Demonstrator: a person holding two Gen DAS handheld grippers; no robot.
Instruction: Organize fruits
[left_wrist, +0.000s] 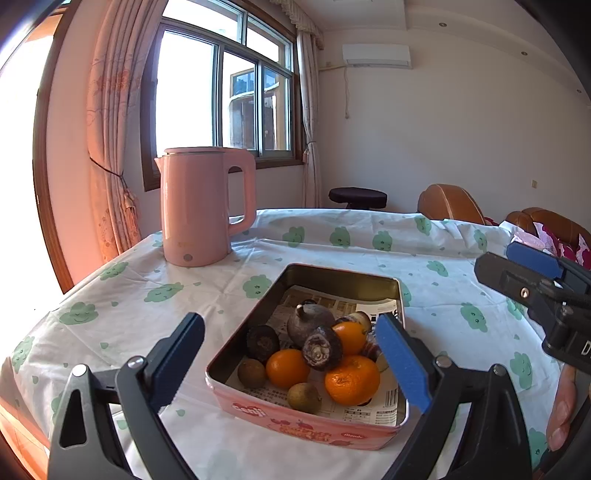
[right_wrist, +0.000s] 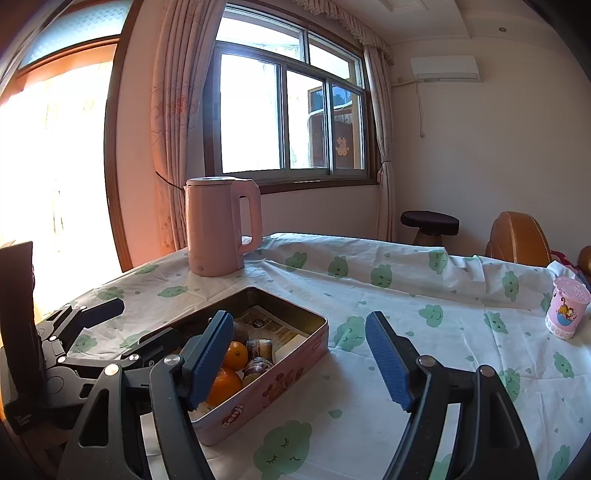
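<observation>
A pink tin box (left_wrist: 314, 430) lined with newspaper sits on the table and holds several fruits: oranges (left_wrist: 352, 379), dark round fruits (left_wrist: 322, 347) and small brown ones (left_wrist: 303, 398). My left gripper (left_wrist: 291, 365) is open and empty, hovering just above the box's near end, its fingers on either side of the fruit pile. My right gripper (right_wrist: 301, 360) is open and empty, just right of the box (right_wrist: 280, 384), with its left finger over the box rim. The right gripper also shows in the left wrist view (left_wrist: 532, 273), and the left gripper in the right wrist view (right_wrist: 92, 325).
A pink kettle (left_wrist: 203, 206) stands at the back left of the table with the cloud-print cloth (left_wrist: 443, 258). A pink cup (right_wrist: 567, 312) stands at the right. Brown chairs (left_wrist: 450, 203) and a dark stool (left_wrist: 357, 196) are beyond the table.
</observation>
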